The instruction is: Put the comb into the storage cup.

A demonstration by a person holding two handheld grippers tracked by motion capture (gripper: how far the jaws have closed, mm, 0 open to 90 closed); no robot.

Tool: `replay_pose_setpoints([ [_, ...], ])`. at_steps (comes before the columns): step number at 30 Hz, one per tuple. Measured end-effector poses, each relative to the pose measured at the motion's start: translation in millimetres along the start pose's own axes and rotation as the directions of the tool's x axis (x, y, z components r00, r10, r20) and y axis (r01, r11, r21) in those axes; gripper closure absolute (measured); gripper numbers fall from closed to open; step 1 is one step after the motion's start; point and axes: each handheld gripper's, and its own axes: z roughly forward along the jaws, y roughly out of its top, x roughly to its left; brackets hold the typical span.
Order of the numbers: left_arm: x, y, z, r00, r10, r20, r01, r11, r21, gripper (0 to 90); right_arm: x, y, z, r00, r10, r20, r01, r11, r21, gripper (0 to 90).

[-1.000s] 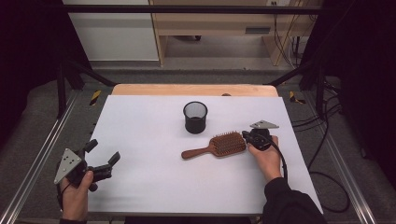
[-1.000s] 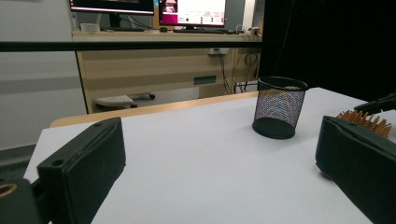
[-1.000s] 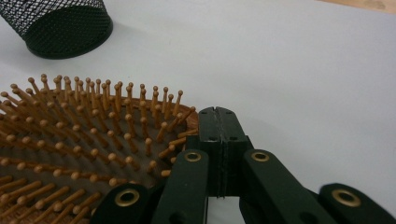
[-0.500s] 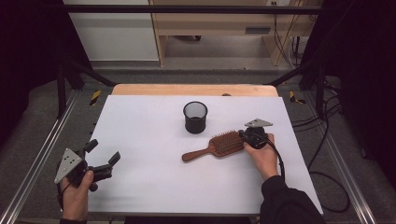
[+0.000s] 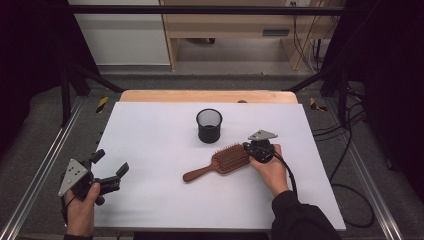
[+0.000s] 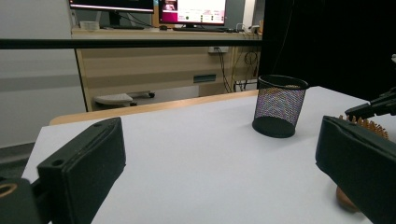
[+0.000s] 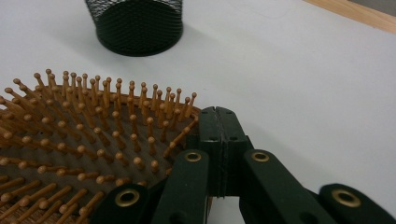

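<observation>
My right gripper [image 5: 250, 148], fingers pressed together, has nudged the wooden hairbrush [image 5: 225, 161] a little toward the mesh cup [image 5: 209, 125]; the brush lies flat on the desk [image 5: 150, 135], likely bound for it. My left gripper [image 5: 111, 174] waits, fingers spread.

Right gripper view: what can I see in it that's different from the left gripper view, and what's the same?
The right gripper view is up close: the hairbrush's wooden pins with round tips, and the right gripper with its jaws shut together at the brush's rim.

The left gripper view looks far: the left gripper with its jaws wide open and nothing between them, a wooden desk behind the table, and screens on top.

Both share the black mesh cup, a bit of the brush, and the white table.
</observation>
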Motion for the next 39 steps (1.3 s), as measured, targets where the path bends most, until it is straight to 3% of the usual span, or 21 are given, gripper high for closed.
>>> replay_pose_setpoints([
  [15,0.2,0.2,-0.2,1.0000,-0.001,-0.002,0.001,1.0000,0.002,2.0,36.7,6.0,1.6,0.9960,-0.054,-0.071,0.054,0.999,0.000,90.0],
  [39,-0.5,0.8,-0.3,1.0000,0.002,0.002,-0.002,1.0000,0.005,2.0,76.3,17.6,12.2,0.9837,-0.102,-0.148,0.101,0.995,-0.014,90.0],
])
